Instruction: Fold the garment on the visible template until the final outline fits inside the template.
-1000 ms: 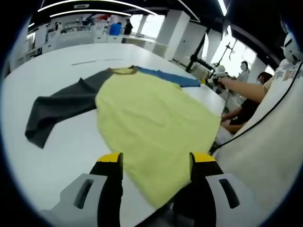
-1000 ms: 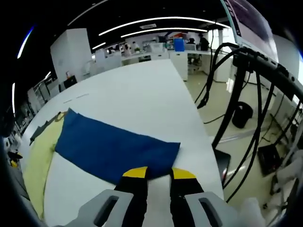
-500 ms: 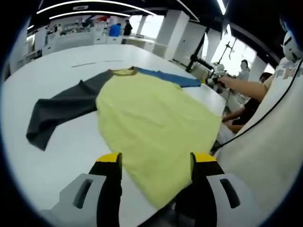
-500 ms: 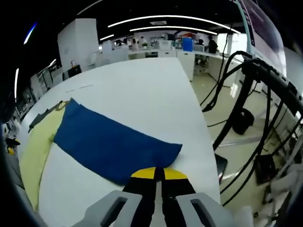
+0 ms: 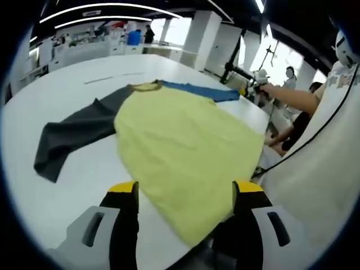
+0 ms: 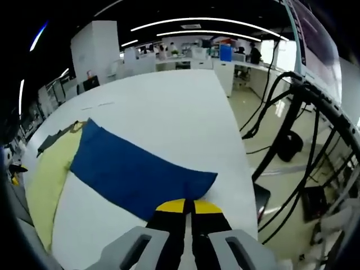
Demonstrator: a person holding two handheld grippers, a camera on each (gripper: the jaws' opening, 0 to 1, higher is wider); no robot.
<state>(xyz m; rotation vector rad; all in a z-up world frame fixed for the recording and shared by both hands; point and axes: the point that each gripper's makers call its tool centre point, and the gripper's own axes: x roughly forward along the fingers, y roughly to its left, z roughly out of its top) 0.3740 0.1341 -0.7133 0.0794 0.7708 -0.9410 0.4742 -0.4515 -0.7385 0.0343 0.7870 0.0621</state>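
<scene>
In the left gripper view, we see our left gripper (image 5: pixel 184 194) with fingers wide over the hem of the garment (image 5: pixel 180 146), spread flat on the white tabletop (image 5: pixel 84 169). In the right gripper view, our right gripper (image 6: pixel 188 206) has fingers pinched on the cuff of the blue sleeve (image 6: pixel 135 174), lying flat.

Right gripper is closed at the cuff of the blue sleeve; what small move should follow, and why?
Probably lift the long blue fabric sleeve and carry it inward over the yellow shirt body: the right gripper is shut on its cuff, while the left gripper waits open at the hem.
</scene>
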